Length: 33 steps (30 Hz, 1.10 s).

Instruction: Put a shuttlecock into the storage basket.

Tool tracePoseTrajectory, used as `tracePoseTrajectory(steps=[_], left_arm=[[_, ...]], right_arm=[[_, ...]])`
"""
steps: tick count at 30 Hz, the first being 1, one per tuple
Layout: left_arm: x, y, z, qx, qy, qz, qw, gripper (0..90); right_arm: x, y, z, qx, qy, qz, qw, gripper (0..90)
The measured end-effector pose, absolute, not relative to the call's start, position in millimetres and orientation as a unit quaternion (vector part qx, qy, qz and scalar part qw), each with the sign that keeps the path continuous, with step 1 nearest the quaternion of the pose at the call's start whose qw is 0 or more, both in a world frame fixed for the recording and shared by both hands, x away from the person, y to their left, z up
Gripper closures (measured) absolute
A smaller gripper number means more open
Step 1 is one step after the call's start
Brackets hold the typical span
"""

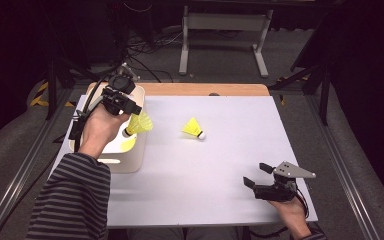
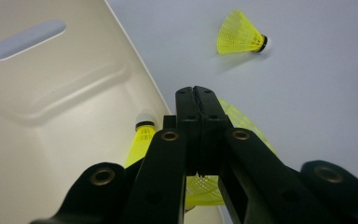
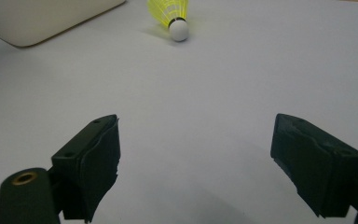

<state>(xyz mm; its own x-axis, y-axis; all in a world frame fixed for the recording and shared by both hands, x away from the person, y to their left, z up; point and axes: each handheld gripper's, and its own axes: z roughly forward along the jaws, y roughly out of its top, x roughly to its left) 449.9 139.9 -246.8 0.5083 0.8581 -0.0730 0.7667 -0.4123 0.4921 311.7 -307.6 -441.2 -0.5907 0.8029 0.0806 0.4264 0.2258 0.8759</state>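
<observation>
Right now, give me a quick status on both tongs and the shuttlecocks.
Left tongs shut on a shuttlecock above the bin. Right tongs open, empty. Second shuttlecock loose on the table, path clear.

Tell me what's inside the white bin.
In the white bin, one yellow shuttlecock lies; the left claw, shut on another shuttlecock, hides the rest.

Bright lit table [image 1: 220, 165], dark surroundings, soft shadows, slight blur
</observation>
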Motion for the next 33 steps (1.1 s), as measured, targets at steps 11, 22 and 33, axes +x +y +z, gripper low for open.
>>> tracePoseTrajectory(steps=[11, 22, 33], left_arm=[[449.9, 151.7, -248.5, 0.827, 0.500, 0.100, 0.237, 89.9], [449.8, 159.3, -252.7, 0.824, 0.506, 0.107, 0.229, 89.9], [451.1, 166.6, -257.6, 0.822, 0.513, 0.113, 0.219, 89.9]], right_arm=[[311.9, -307.6, -441.3, 0.406, 0.758, 0.471, 0.199, 16.4], [312.2, -307.6, -441.6, 0.406, 0.759, 0.470, 0.198, 16.4], [311.3, -308.3, -440.5, 0.405, 0.755, 0.474, 0.204, 16.5]])
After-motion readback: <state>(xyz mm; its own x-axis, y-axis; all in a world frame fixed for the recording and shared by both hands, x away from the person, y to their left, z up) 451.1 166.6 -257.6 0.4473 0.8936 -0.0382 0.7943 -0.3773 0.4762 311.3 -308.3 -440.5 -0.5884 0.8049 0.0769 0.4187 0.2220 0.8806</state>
